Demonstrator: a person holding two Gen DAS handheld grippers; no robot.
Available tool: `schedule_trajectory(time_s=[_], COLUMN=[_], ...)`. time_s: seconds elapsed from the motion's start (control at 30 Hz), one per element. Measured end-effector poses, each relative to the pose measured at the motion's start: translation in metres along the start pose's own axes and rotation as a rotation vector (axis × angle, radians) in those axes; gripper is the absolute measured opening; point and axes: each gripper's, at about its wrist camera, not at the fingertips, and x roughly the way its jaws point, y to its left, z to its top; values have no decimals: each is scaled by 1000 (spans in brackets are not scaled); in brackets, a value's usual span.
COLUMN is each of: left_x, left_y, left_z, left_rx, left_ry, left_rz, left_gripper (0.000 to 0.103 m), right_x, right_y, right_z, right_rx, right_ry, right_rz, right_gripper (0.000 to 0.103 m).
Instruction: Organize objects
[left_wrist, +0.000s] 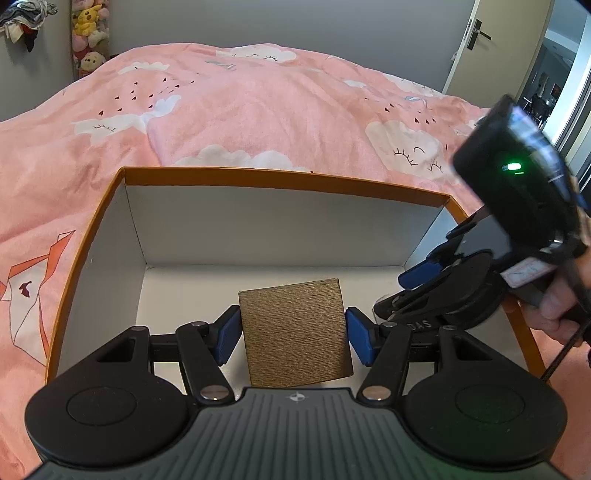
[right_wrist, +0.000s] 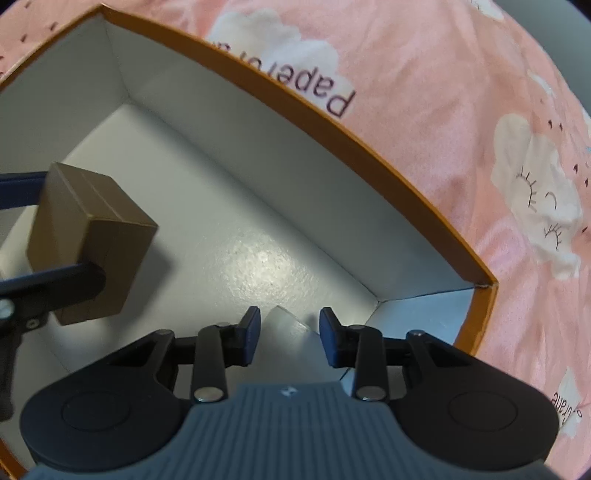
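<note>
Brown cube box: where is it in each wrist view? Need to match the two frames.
Left wrist view: brown cube box lower centre, between the left hand-held gripper's blue pads, inside the orange-rimmed box.
Right wrist view: brown cube box at the left edge, a dark gripper finger across its side.
Shared landmark: the orange rim of the white-lined box on the pink bedspread.

A home bedroom: pink cloud-print duvet, plush toys, open door.

You have one orange-rimmed box on one pink bedspread, one brown block and one pale object inside it, and two grippers.
</note>
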Motion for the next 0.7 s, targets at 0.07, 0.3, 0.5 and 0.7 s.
schedule_trajectory(time_s=[0.07,0.3,0.5,0.7], left_x=[0,6,3,-19], left_y=[0,-1,-2,13], left_z=[0,1,0,6], left_rx=[-1,0,7,-52], left_ry=[4,90,82,6], left_rz=[2,-25,-22,-3], left_gripper=[70,70,79,76], right_x=[-9,-35,-36,-53], right_y=[3,2,-6,0], right_z=[-5,-21,-24,-34], right_rx=[11,129,221,243], right_ry=[-33,-74,-84,-101], right_rz=[11,83,118,200], right_gripper=[38,38,40,47])
